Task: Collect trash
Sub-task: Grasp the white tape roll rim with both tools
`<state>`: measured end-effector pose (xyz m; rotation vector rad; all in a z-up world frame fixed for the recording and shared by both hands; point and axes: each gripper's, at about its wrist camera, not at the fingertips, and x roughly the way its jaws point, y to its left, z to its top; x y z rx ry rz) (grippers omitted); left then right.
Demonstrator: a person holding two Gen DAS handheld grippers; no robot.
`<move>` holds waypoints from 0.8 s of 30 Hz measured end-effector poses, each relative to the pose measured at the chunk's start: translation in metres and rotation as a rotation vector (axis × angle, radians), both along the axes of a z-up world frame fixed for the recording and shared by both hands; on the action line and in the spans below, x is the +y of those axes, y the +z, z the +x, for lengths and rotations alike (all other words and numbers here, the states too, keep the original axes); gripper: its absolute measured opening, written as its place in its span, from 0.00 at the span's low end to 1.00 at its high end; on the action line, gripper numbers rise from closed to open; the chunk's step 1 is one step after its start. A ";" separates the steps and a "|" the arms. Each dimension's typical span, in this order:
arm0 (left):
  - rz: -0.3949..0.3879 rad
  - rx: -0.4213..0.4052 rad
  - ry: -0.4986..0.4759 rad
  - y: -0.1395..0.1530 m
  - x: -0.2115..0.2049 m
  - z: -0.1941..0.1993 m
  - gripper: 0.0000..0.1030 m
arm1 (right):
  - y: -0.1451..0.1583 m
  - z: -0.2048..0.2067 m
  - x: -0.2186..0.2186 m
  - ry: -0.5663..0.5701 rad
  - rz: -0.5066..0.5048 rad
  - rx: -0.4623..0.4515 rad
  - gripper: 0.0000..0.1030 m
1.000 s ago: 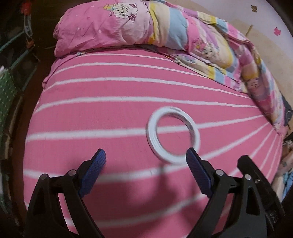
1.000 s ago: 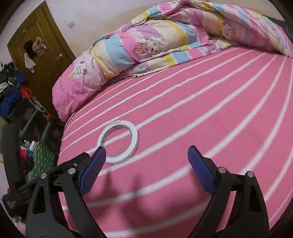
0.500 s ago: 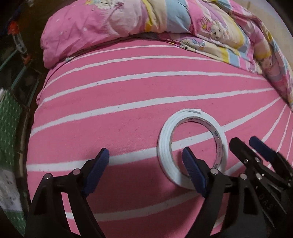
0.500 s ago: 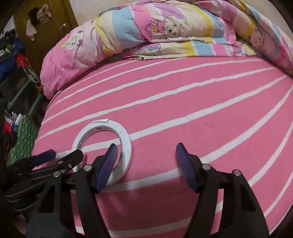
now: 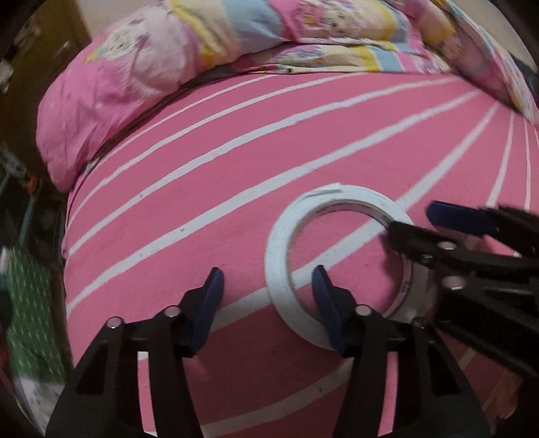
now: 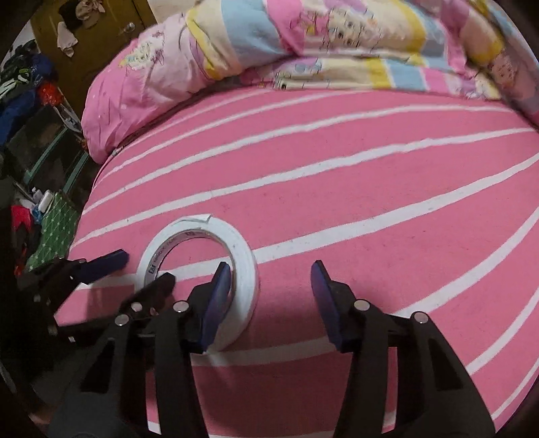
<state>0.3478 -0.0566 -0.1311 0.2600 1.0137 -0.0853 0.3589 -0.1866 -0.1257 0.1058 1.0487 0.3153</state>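
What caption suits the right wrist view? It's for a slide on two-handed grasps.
Both grippers closing on a white tape roll on the pink striped bed, one finger inside each side of its ring.

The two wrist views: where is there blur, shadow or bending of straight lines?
Left wrist view: the quilt and the other gripper's fingers are smeared by motion; the sheet's stripes bow outward. Right wrist view: the tape roll is fairly sharp, with a dark shadow beside it; the corners are black.

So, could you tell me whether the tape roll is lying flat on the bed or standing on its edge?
Lying flat: the tape roll rests on its side face on the striped bed sheet, its hole facing up.
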 end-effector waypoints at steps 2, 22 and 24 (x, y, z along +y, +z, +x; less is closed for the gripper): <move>0.018 0.002 -0.028 -0.002 -0.004 -0.001 0.43 | -0.001 0.001 0.011 0.036 -0.078 0.004 0.51; -0.246 -0.043 0.021 0.011 0.012 -0.006 0.17 | 0.008 0.003 0.007 -0.018 -0.003 -0.022 0.16; -0.257 -0.058 0.032 0.016 0.014 -0.012 0.16 | 0.016 -0.002 0.006 -0.019 0.005 -0.030 0.16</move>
